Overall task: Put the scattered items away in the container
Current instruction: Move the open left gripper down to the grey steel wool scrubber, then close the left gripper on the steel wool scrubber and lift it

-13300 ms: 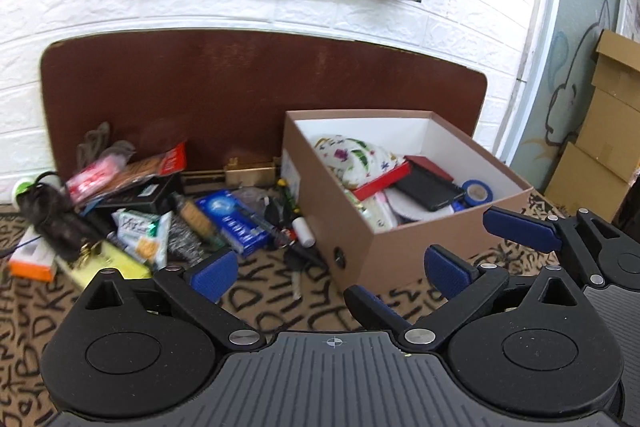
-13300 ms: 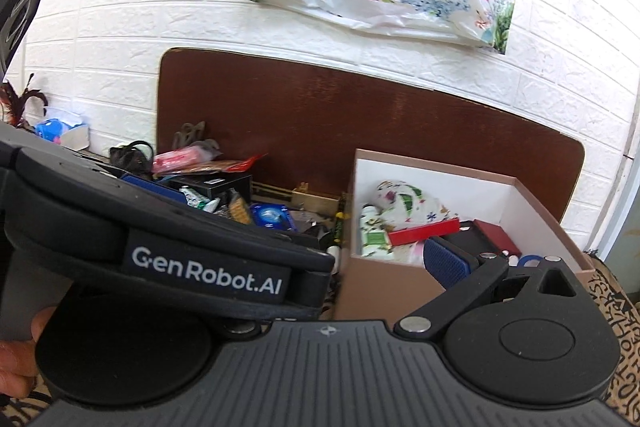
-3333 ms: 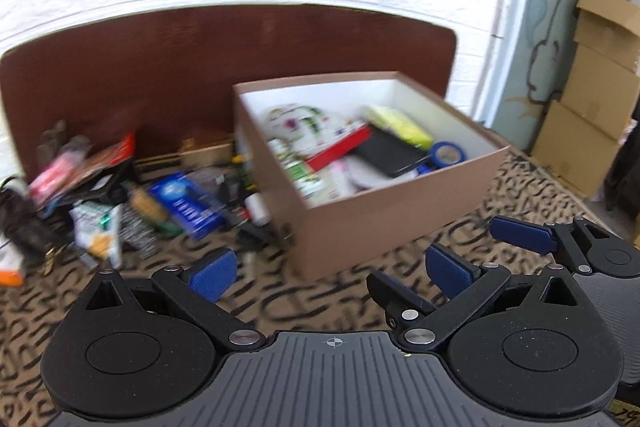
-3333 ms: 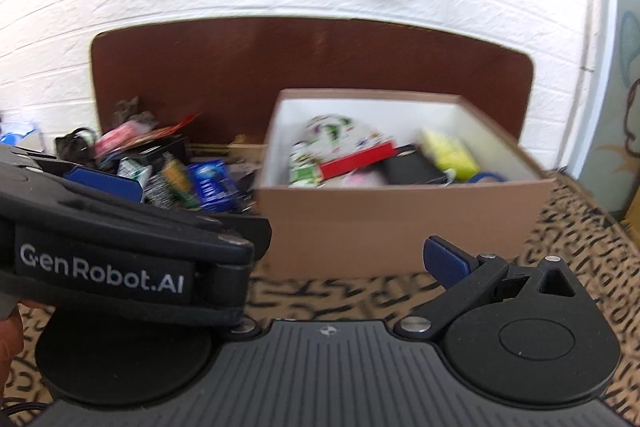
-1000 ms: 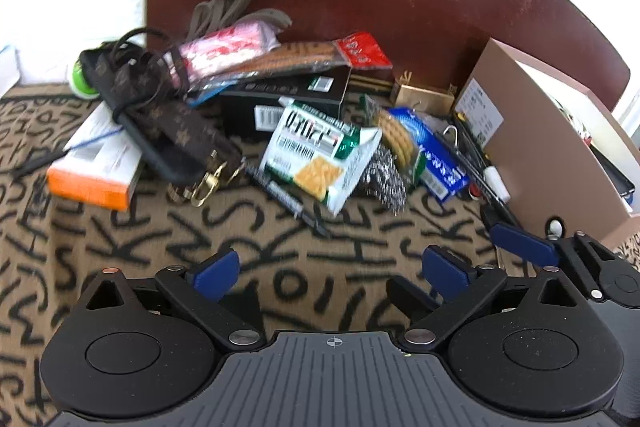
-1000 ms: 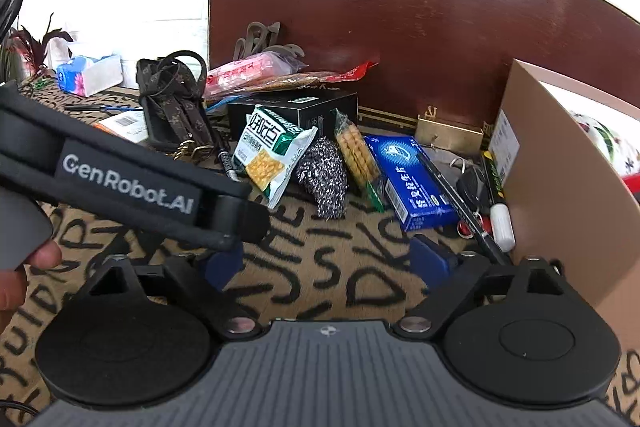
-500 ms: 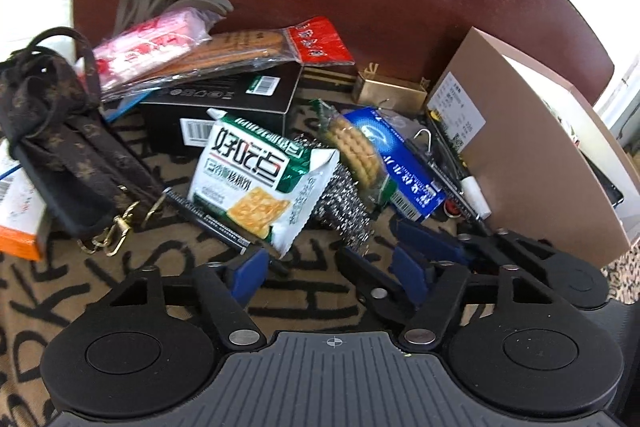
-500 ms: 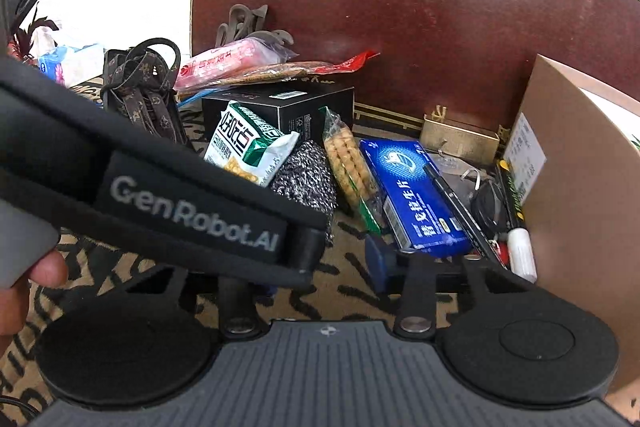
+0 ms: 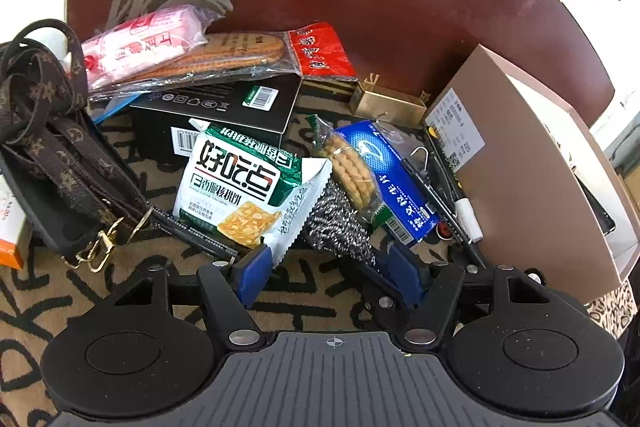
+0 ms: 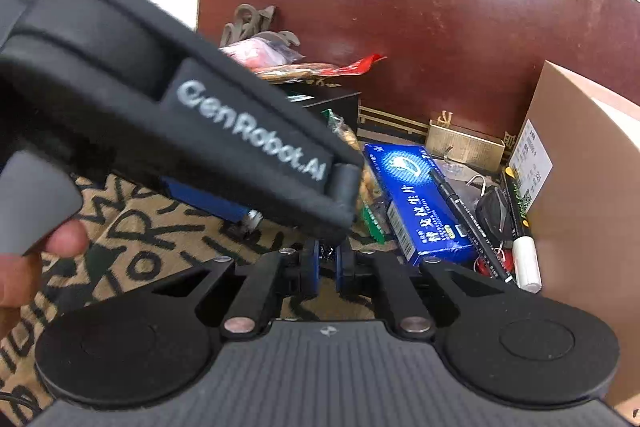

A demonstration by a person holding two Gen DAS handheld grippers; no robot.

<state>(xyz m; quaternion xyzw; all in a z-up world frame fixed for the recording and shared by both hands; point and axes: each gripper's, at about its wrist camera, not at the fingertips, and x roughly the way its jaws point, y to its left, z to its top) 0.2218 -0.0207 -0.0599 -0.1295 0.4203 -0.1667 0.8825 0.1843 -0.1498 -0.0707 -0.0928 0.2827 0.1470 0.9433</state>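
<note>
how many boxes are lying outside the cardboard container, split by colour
black box: 1
blue box: 1
gold box: 1
orange and white box: 1
total: 4

Cardboard box (image 9: 532, 187) cut off at the right edge, contents mostly hidden behind its near wall. Orange-and-white carton (image 9: 10, 231) cropped at the left edge. Snack packets and steel scourer (image 10: 330, 251) largely covered by the left gripper's body (image 10: 192, 123) (blurred, close to lens). Label print (image 10: 534, 155) too small to read
</note>
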